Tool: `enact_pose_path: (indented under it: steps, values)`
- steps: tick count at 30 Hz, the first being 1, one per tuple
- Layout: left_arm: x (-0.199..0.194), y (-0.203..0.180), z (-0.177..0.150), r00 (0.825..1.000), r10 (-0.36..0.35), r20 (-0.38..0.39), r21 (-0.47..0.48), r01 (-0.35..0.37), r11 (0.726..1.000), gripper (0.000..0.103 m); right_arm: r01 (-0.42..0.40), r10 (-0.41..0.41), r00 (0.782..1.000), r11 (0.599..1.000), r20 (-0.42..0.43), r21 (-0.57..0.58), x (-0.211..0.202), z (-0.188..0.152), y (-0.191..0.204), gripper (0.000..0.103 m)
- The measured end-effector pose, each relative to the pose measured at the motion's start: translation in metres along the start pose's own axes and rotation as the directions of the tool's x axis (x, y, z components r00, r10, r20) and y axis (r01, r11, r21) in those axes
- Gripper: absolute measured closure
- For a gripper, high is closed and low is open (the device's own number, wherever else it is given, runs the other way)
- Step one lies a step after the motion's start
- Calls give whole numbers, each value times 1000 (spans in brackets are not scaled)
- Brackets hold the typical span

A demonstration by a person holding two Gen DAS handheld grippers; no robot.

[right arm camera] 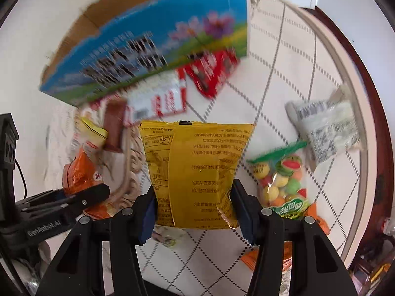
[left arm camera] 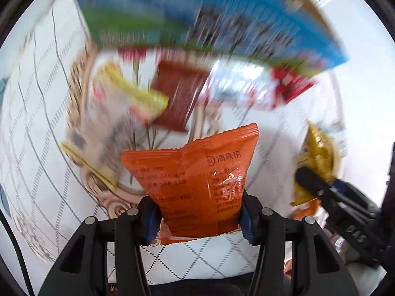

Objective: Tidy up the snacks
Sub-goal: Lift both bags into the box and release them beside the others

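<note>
My left gripper (left arm camera: 198, 218) is shut on an orange snack packet (left arm camera: 195, 172) and holds it above the tablecloth. My right gripper (right arm camera: 193, 208) is shut on a yellow snack packet (right arm camera: 195, 167). Each gripper shows in the other's view: the right gripper (left arm camera: 308, 180) with the yellow packet (left arm camera: 318, 153) at the right edge of the left wrist view, the left gripper (right arm camera: 98, 192) with the orange packet (right arm camera: 79, 172) at the left of the right wrist view. A blue cardboard box (right arm camera: 148, 44), open at the top, stands behind both and also shows in the left wrist view (left arm camera: 197, 17).
Loose snacks lie on the patterned white tablecloth (right arm camera: 284, 79): a brown packet (left arm camera: 180, 93), a yellow-edged packet (left arm camera: 138, 93), a white and red packet (right arm camera: 160, 98), a red packet (right arm camera: 212, 74), a bag of coloured candies (right arm camera: 281, 177), a pale grey packet (right arm camera: 325, 125). The round table's dark rim (right arm camera: 370, 93) curves at the right.
</note>
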State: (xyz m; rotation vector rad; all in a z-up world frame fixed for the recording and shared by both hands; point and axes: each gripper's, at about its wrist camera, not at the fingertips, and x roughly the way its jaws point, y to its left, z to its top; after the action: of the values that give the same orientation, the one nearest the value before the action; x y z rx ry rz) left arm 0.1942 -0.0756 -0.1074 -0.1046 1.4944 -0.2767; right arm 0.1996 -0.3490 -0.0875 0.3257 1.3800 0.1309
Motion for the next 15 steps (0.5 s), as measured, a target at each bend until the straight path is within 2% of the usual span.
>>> enact_pose_path:
  steps: [4,7,10,12,15]
  values:
    - [-63,-21,36,994,-38,101,53,33,998,54,-58,60,995,998,81,-26,-52,25,8,45]
    - [-96,-31,71,987,-41,154,104,25,994,54,-82,90,985,995,146,-61,-83,57,20,45]
    - [-115,-45,119,979,29,204,153,-62,986,53,-64,82,976,993,201,-97,-97,101,31,45]
    - [-116,-44,151,969,92,230,155,-129,979,53,-18,44,972,994,229,-112,-91,136,39,45]
    - [-107,-37,204,960,162,226,146,-198,969,53,23,1,976,994,218,-110,-74,188,39,45]
